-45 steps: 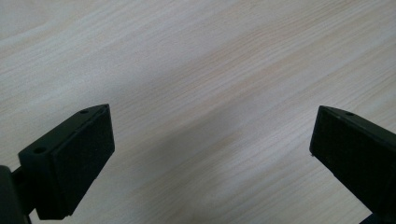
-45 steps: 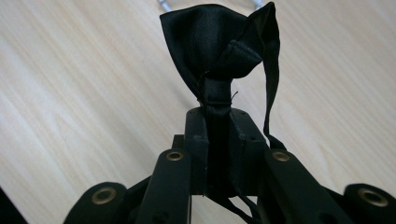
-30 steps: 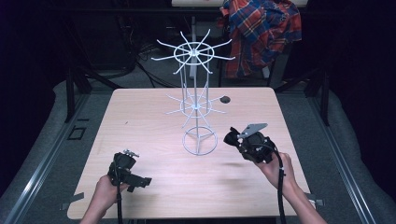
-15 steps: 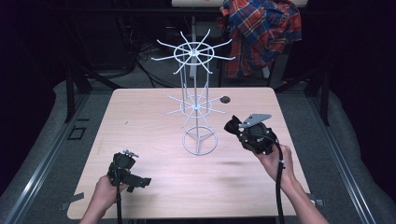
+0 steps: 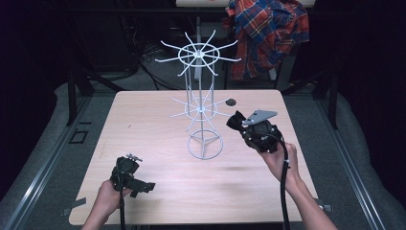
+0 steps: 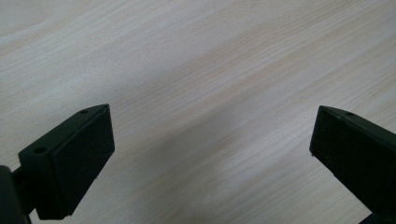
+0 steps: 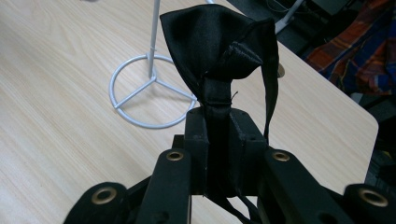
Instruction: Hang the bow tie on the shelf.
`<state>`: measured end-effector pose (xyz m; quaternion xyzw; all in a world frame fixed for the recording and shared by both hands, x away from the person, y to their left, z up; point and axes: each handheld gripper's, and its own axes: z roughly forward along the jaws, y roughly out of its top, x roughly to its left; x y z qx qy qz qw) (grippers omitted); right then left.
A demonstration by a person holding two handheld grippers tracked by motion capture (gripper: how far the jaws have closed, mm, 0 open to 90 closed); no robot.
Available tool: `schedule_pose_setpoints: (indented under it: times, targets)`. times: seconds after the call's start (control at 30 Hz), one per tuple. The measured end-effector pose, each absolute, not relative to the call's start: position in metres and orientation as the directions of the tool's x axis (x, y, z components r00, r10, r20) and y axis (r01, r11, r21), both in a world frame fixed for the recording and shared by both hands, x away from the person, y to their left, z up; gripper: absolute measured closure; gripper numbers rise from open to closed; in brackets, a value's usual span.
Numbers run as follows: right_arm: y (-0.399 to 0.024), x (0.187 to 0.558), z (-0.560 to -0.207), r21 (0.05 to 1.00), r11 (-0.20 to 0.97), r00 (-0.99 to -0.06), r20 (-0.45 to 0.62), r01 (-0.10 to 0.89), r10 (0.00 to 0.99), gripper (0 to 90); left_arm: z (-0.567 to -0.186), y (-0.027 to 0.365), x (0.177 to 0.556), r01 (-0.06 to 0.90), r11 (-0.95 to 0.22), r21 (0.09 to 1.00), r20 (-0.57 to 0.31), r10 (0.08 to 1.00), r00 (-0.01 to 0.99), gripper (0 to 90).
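A light wooden table (image 5: 143,143) carries a white wire rack (image 5: 201,110) near centre and a small dark object (image 5: 231,101) at one o'clock.

We see the wire rack (image 5: 201,110) standing mid-counter (image 5: 143,124). Our right tongs (image 5: 235,120) hang just right of it with a bow tie (image 7: 219,51) between them; our left tongs (image 5: 128,176) sit near the front left edge.

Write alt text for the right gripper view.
The right hand-held gripper is shut on a black bow tie, held above a pale wood table. Behind it is the ring base of a white wire rack, with plaid cloth beyond the table's edge.
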<state>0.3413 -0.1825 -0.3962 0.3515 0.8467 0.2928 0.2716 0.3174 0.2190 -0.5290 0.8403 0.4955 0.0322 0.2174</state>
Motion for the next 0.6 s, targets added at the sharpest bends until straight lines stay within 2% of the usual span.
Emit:
schedule_pose_setpoints:
  times: [0.23, 0.6]
  targets:
    - [-0.172, 0.343, -0.393, 0.678, 0.603, -0.625, -0.265, 0.420, 0.734, 78.6, -0.529, 0.219, 0.317, 0.818, -0.413, 0.400, -0.160, 0.848, 0.506, 0.0]
    - [-0.166, 0.349, -0.408, 0.666, 0.606, -0.643, -0.240, 0.436, 0.727, 78.6, -0.529, 0.220, 0.317, 0.818, -0.414, 0.399, -0.162, 0.846, 0.507, 0.0]
